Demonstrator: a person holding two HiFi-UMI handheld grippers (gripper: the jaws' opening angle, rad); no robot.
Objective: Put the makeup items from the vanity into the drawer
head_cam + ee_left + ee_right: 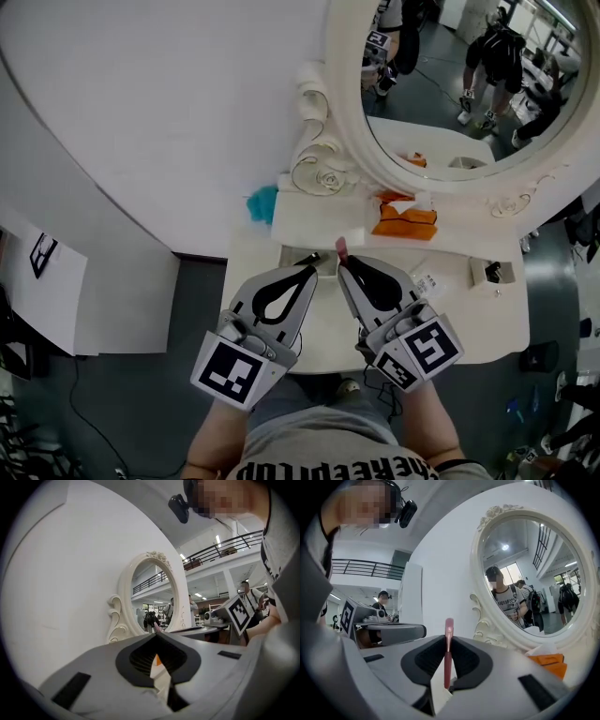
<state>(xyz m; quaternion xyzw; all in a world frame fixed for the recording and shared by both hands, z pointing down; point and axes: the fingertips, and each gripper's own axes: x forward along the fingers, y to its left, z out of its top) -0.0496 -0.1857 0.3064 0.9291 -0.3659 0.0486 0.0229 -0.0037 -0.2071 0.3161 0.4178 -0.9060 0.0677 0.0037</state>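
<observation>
My right gripper [342, 261] [448, 637] is shut on a slim pink makeup stick [340, 247] [448, 658], which stands up between the jaws and pokes past their tips. Beside it, my left gripper [307, 270] [157, 636] is shut with nothing in it. Both hover over the middle of the white vanity top [469, 319]. Just ahead of the tips, under the raised shelf, is a grey opening [292, 255] that looks like the drawer. An orange item [405, 223] [548, 660] lies on the shelf, and a teal item [263, 202] sits at the shelf's left end.
A big oval mirror [450, 84] [154, 597] [534, 573] in a carved white frame rises behind the shelf. A small white box [491, 273] stands at the vanity's right. A white cabinet [75, 291] stands to the left on the grey floor. People show in the mirror.
</observation>
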